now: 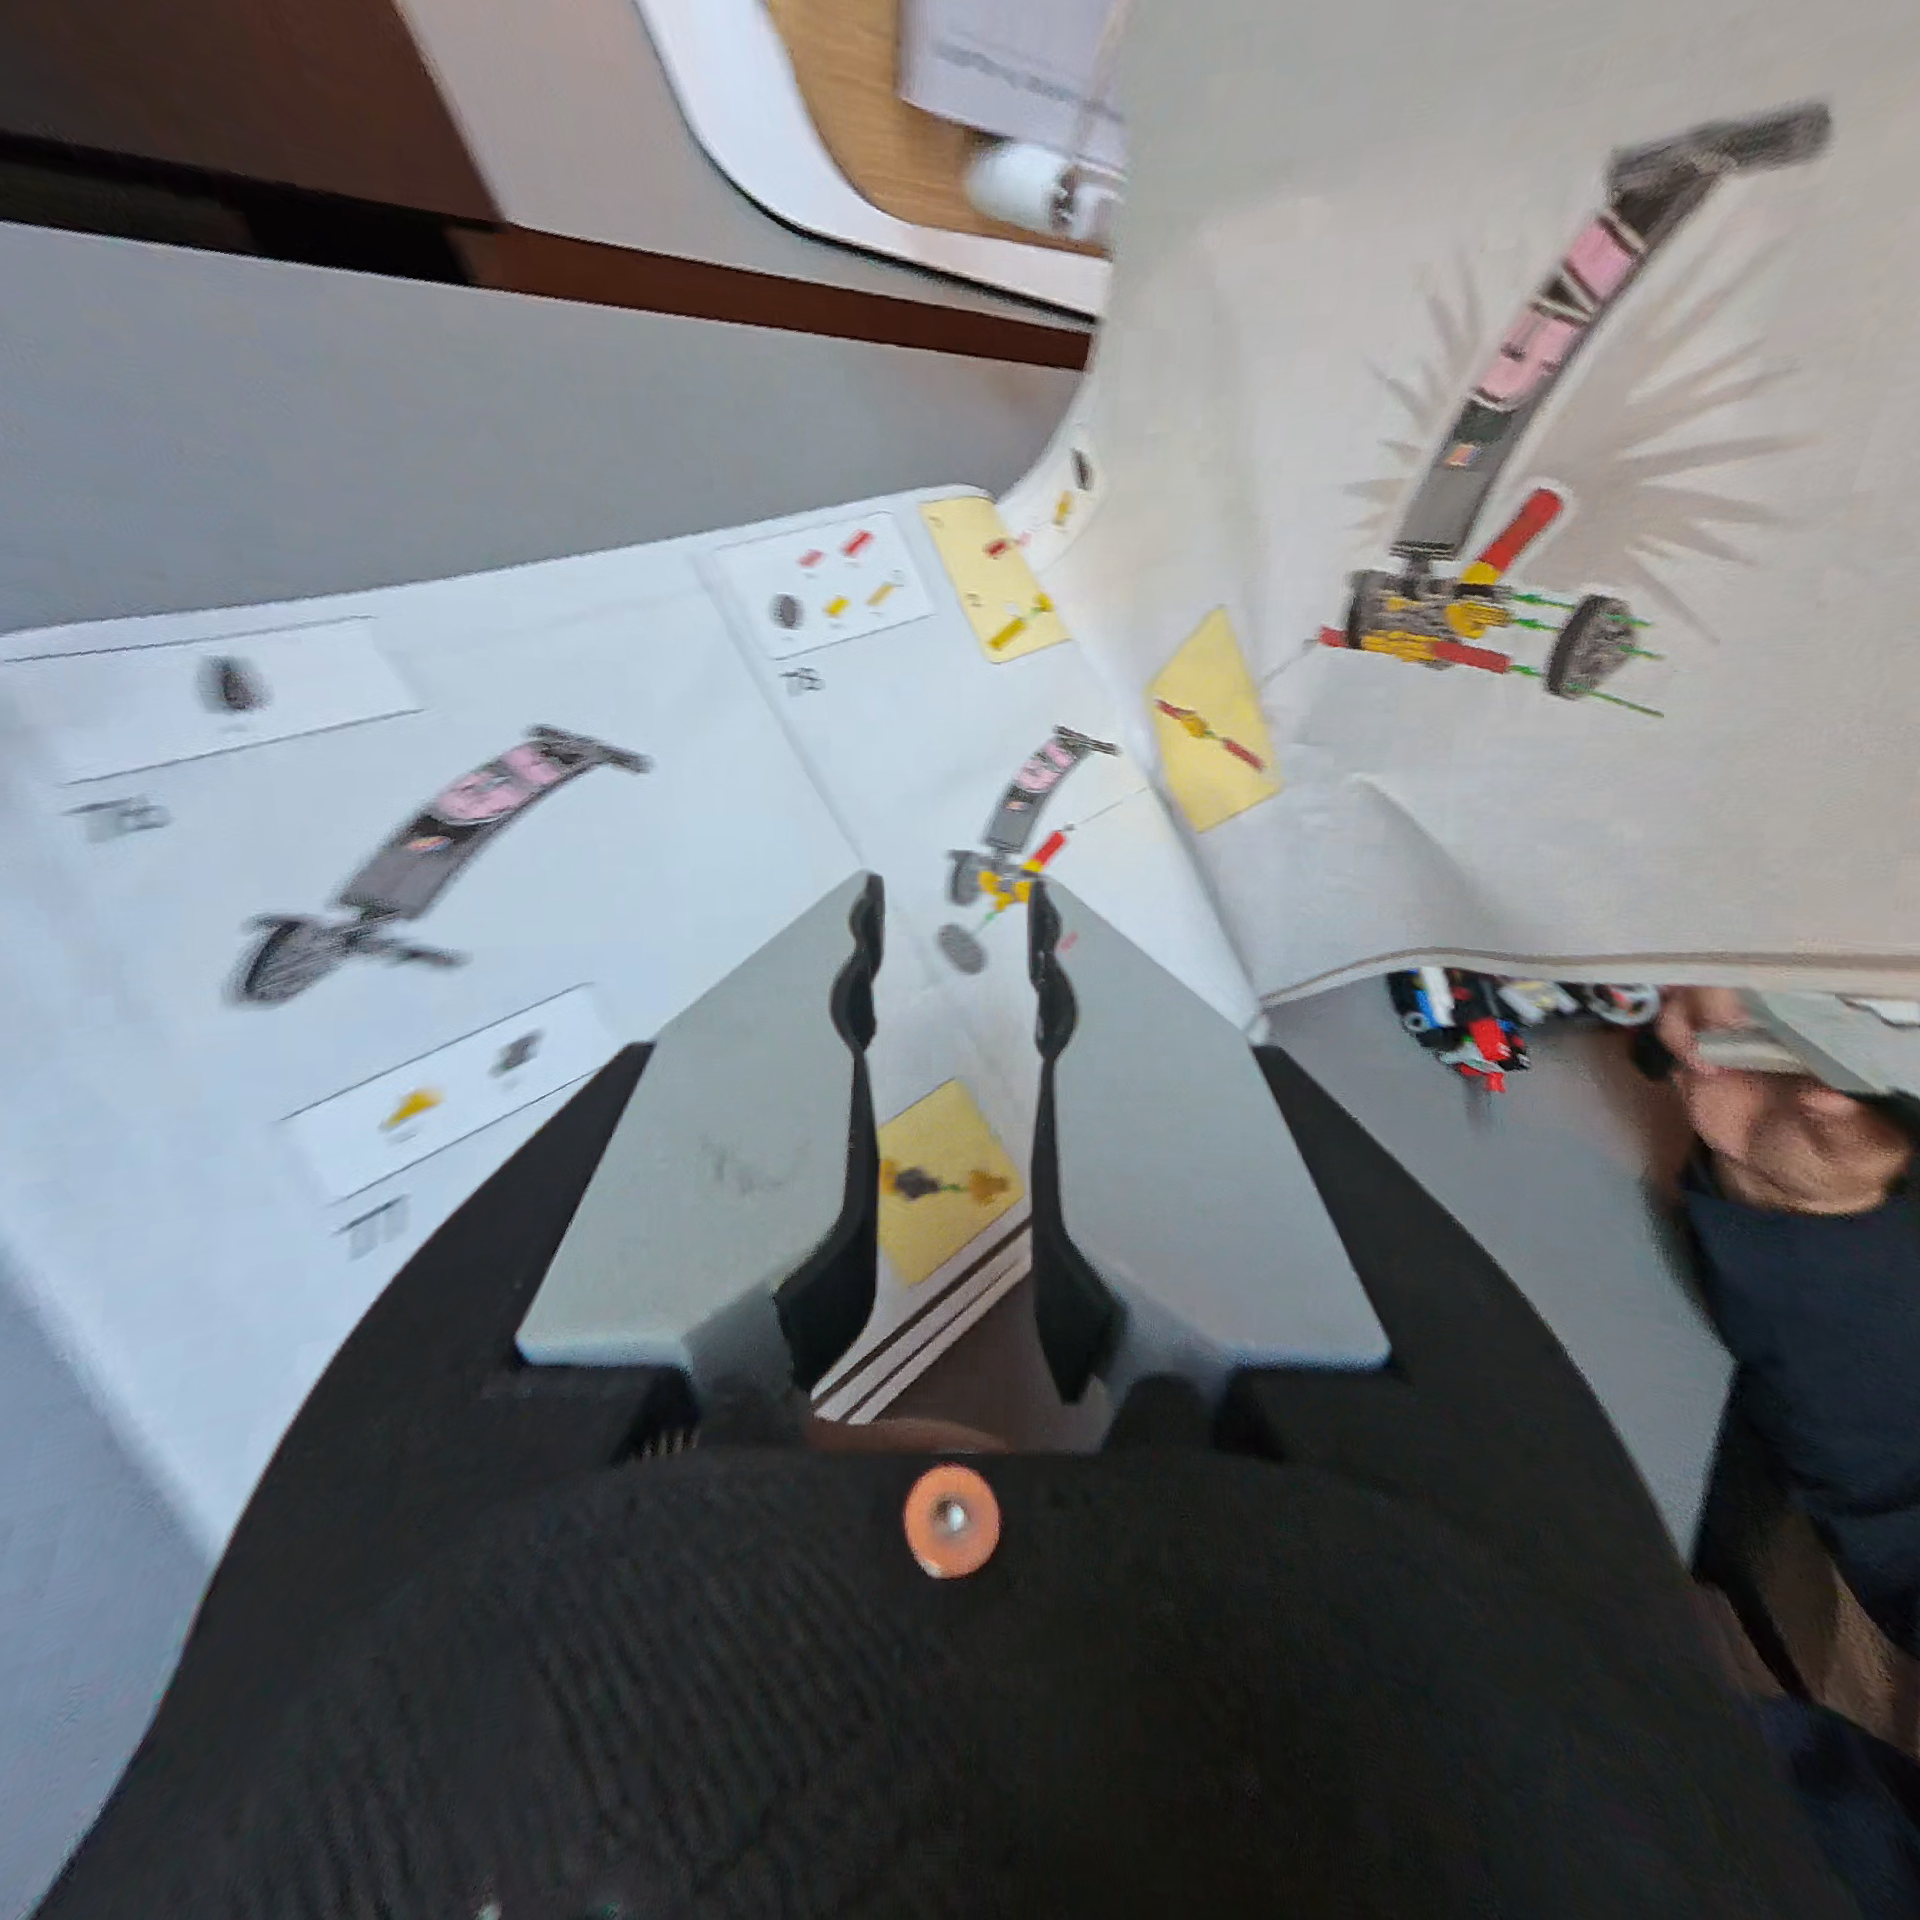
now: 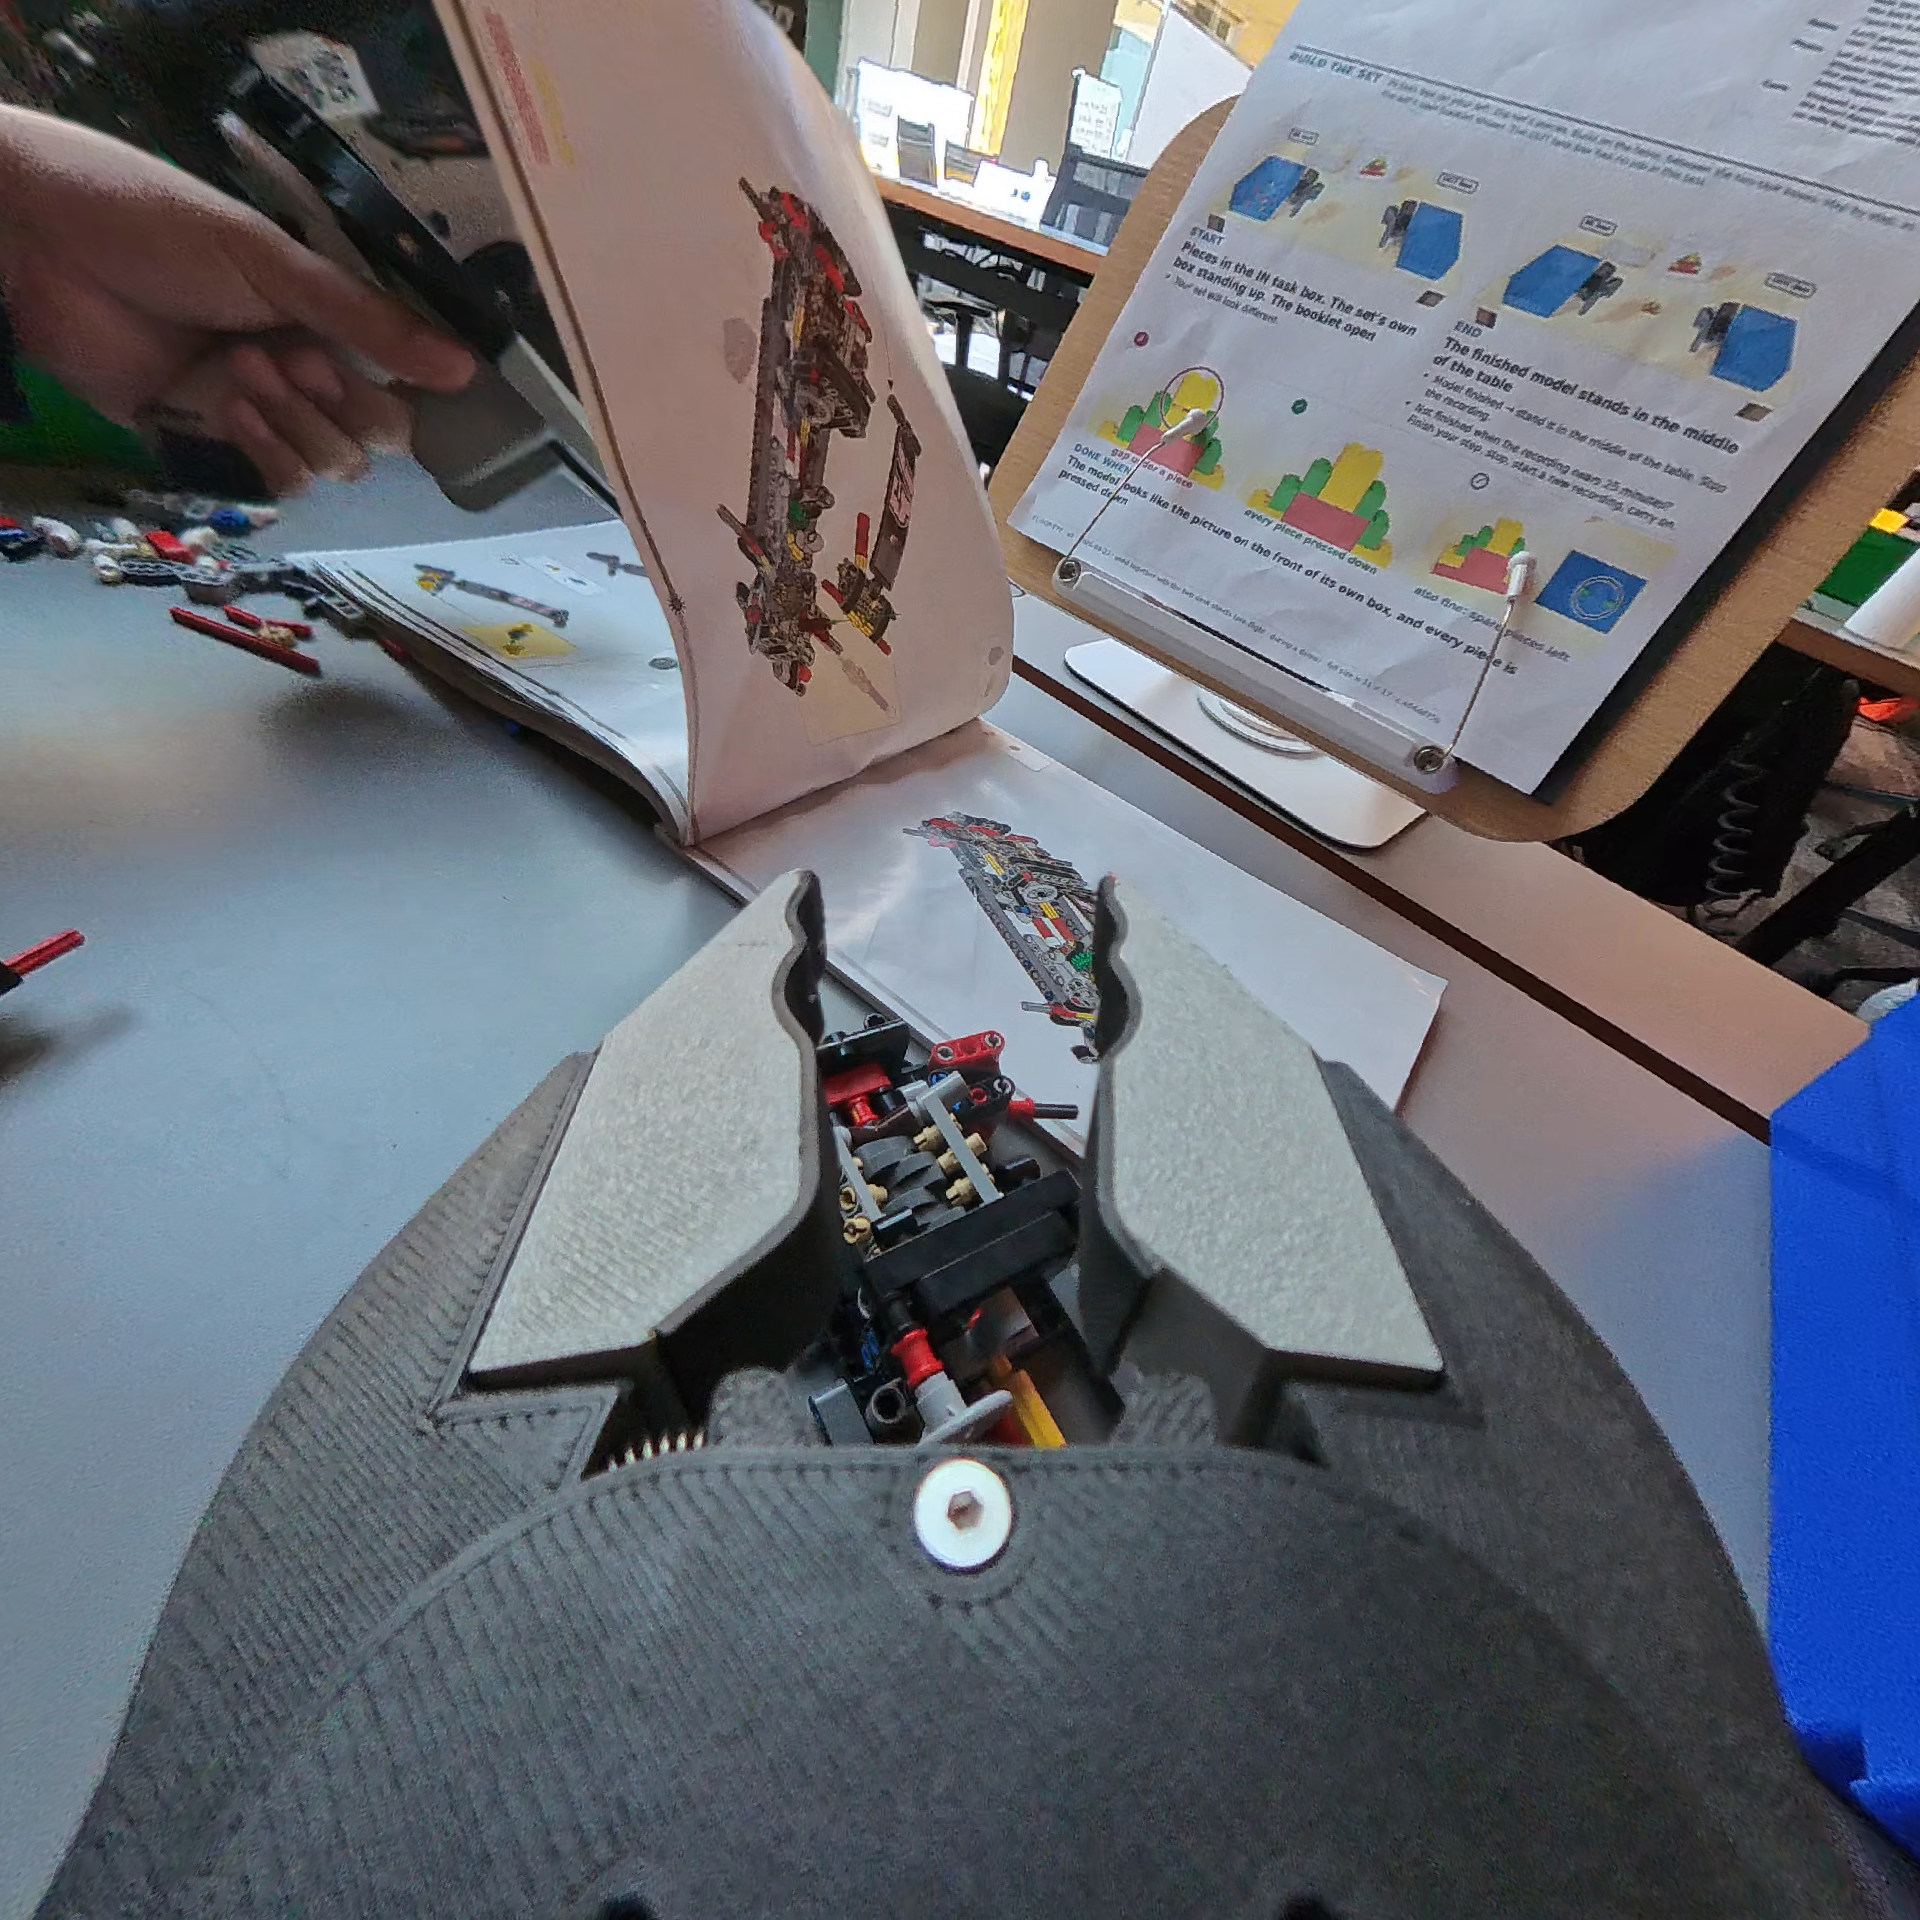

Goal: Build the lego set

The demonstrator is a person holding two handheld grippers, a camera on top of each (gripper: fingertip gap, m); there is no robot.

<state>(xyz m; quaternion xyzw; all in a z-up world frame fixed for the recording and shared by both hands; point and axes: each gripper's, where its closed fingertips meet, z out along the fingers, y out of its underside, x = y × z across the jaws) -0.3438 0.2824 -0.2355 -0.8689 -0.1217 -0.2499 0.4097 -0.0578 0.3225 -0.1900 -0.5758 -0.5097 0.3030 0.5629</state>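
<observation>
The instruction booklet (image 2: 582, 665) lies open on the grey bench (image 2: 260, 935), one thin, floppy page (image 2: 790, 416) standing curled upright and best pinched at its free edge. The left gripper (image 1: 956, 914) hovers over the pages, jaws apart and empty. The right gripper (image 2: 956, 966), jaws wide, straddles a brick-built model (image 2: 935, 1174); whether they press it is unclear. Loose pieces (image 2: 197, 571) lie beyond.

My booklet (image 2: 1195, 935) was white with yellow panels; my black, red and grey brick model (image 2: 935, 1195) sat on a grey surface (image 2: 260, 987).
</observation>
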